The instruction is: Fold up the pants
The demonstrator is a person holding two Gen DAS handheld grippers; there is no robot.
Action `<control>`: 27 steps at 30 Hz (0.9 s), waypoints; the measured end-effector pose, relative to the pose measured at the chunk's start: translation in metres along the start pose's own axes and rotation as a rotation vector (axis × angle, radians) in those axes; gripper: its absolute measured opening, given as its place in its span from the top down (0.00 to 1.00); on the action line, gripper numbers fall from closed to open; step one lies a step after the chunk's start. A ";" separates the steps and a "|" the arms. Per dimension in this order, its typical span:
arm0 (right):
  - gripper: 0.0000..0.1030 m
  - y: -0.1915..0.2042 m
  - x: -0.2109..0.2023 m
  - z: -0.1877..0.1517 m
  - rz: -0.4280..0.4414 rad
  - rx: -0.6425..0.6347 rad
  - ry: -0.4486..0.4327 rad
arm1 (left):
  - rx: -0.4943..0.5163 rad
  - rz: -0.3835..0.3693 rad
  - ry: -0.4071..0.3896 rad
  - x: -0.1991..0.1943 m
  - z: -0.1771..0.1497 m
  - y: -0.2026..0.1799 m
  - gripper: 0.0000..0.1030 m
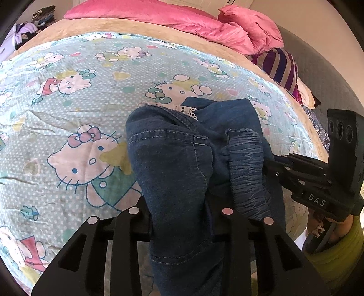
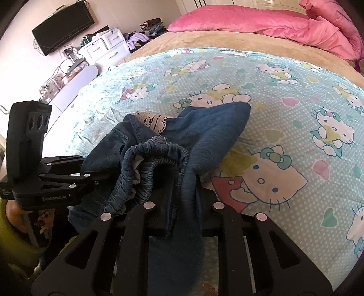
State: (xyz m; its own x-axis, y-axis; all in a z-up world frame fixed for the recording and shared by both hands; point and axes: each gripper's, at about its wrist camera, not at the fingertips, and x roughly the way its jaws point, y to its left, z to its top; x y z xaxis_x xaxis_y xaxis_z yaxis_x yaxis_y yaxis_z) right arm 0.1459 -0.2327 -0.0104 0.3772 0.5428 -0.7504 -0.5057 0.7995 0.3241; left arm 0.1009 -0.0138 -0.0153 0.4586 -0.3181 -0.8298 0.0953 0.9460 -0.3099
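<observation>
Gathering step: left gripper (image 1: 182, 214) and right gripper (image 2: 182, 209) both clamped on the bunched denim pants (image 1: 182, 145), near the elastic waistband (image 2: 150, 164). Next, judged: lift and spread flat over the patterned sheet (image 1: 68, 109).

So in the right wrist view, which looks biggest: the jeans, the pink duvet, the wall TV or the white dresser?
1. jeans, though nearness to the camera inflates them
2. pink duvet
3. wall TV and white dresser look alike
</observation>
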 end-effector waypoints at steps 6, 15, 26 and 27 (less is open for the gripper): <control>0.77 -0.004 0.003 -0.005 0.004 0.019 0.019 | -0.021 -0.003 0.005 0.001 -0.003 0.003 0.65; 0.53 -0.020 0.006 -0.020 -0.027 0.088 0.041 | -0.058 -0.001 0.020 0.008 -0.013 0.013 0.42; 0.60 -0.016 0.018 -0.021 0.043 0.103 0.046 | -0.092 -0.009 -0.008 0.013 -0.019 0.011 0.46; 0.69 -0.014 0.019 -0.020 0.048 0.097 0.044 | -0.094 -0.027 -0.008 0.013 -0.020 0.010 0.55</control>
State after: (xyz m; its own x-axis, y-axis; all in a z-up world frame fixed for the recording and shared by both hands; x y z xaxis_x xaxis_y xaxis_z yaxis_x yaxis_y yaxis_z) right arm 0.1440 -0.2388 -0.0405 0.3190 0.5714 -0.7561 -0.4441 0.7949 0.4134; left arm 0.0902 -0.0099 -0.0380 0.4643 -0.3428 -0.8167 0.0252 0.9268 -0.3747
